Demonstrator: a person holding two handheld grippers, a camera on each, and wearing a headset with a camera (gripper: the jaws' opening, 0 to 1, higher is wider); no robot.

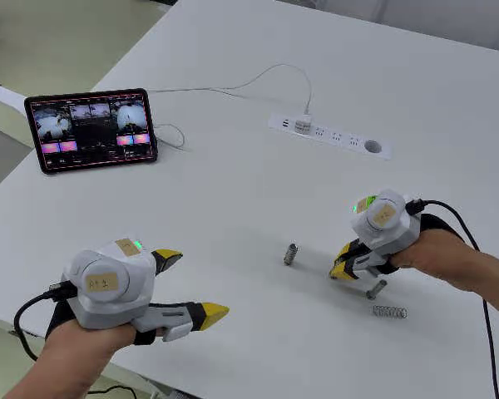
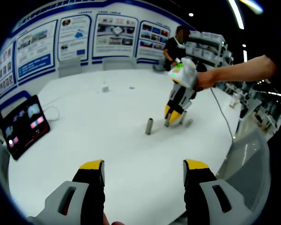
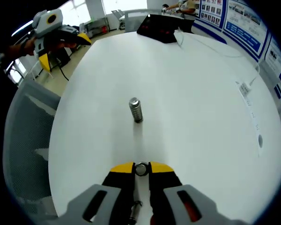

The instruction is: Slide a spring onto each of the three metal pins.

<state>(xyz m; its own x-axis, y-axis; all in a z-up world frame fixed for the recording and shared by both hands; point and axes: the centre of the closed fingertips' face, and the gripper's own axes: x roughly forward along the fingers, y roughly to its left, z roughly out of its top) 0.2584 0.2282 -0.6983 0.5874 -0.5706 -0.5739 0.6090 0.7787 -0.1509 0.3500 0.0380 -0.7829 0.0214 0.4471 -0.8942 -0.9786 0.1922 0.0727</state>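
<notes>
Between right gripper (image 1: 343,259) jaws: pin (image 3: 141,168) upright; loose spring (image 1: 390,312) lies flat.

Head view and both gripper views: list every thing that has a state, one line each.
Left claw: open, empty.
Right claw: shut on held pin.
Standing pin: upright, spring on it.
Loose pin: lying down, no spring seen on it.
Spring: lying loose, on no pin.
Tablet: screen on.
Power strip: one plug in.
</notes>
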